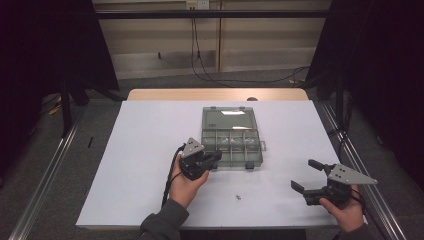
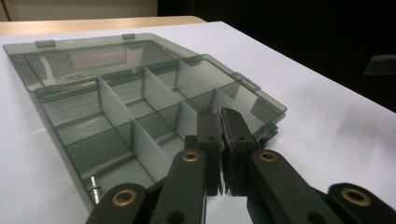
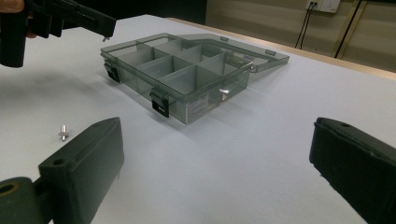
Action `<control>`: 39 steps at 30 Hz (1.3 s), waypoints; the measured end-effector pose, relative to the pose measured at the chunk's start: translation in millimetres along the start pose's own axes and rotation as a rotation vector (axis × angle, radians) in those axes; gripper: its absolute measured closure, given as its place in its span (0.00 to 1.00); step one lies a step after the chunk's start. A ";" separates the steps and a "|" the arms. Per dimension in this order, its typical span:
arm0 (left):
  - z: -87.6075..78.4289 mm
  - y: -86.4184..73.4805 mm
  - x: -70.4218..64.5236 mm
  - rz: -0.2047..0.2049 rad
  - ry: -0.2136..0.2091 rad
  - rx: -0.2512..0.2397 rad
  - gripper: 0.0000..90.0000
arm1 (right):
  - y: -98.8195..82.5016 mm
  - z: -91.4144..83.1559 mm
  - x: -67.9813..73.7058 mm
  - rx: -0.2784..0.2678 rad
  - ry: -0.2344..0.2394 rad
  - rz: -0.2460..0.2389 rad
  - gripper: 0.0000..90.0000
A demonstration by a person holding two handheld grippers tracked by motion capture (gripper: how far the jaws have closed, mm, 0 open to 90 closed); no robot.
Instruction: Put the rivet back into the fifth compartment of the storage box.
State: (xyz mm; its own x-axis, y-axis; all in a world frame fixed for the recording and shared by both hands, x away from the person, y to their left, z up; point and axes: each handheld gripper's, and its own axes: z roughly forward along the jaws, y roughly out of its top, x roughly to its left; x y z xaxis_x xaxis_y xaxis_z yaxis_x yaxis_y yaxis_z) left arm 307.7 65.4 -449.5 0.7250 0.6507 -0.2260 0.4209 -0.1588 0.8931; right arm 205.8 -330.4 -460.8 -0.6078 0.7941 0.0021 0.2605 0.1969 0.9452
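The left gripper (image 1: 216, 156), jaws closed together, grips a tiny screw, barely visible, over the front-left corner of the smoky transparent plastic compartment box (image 1: 233, 148). The box's lid lies open away from the person. A small silver screw (image 1: 239, 197) lies on the white table (image 1: 145, 150), axis indiscernible. The right gripper (image 1: 304, 176) rests wide open, empty.

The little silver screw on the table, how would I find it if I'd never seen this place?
Start at the white table and find the see-through grey box with its lid open. Come toward the person's edge, into the bare stretch between the left claw and the right claw. The screw lies there alone, tiny and shiny, outside the box.
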 end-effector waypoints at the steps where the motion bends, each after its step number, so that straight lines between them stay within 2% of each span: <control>1: 0.2 0.1 0.6 -0.003 0.009 -0.001 0.97 | -0.1 -0.1 0.0 -0.001 -0.002 0.002 0.03; 4: 1.5 0.0 4.0 0.001 0.013 -0.016 0.97 | -0.2 -0.4 -0.2 -0.004 -0.008 0.004 0.03; 12: 2.7 -0.2 7.2 0.012 0.079 -0.034 0.97 | -0.4 -0.4 -0.7 -0.005 0.000 -0.001 0.03; 15: 3.3 -1.2 9.8 0.008 0.100 -0.030 0.97 | -0.4 -0.7 -0.8 -0.004 0.000 -0.003 0.03; 16: 2.9 -1.4 11.6 0.027 0.111 -0.020 0.97 | -0.4 -0.8 -0.7 -0.004 0.000 -0.004 0.03; 17: 3.4 -2.1 11.8 0.016 0.120 -0.025 0.97 | -0.4 -0.8 -0.7 -0.004 0.001 -0.004 0.03; 19: 3.5 -3.1 13.8 0.015 0.128 -0.025 0.96 | -0.4 -0.9 -0.6 -0.004 0.000 -0.004 0.03; 20: 4.0 -3.4 15.1 0.015 0.114 -0.033 0.96 | -0.4 -0.9 -0.7 -0.004 0.000 -0.004 0.03; 22: 4.2 -3.6 15.0 0.020 0.134 -0.027 0.96 | -0.4 -0.9 -0.6 -0.003 0.000 -0.004 0.03; 34: 5.3 -5.6 17.4 0.012 0.129 -0.029 0.93 | -0.3 -1.0 -0.5 -0.003 -0.001 -0.005 0.03; 36: 4.3 -5.5 17.2 0.021 0.118 -0.029 0.91 | -0.2 -1.2 -0.5 -0.003 0.001 -0.002 0.03; 39: 3.4 -5.9 14.6 0.011 0.087 -0.033 0.88 | -0.1 -1.3 -0.6 -0.004 0.003 0.000 0.03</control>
State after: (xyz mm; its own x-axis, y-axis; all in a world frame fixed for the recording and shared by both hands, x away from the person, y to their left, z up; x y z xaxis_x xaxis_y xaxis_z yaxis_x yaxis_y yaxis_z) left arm 317.6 73.3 -459.3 0.6788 0.7111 -0.1832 0.3944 -0.1426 0.9078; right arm 205.1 -331.6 -460.5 -0.6100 0.7924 0.0030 0.2577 0.1947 0.9464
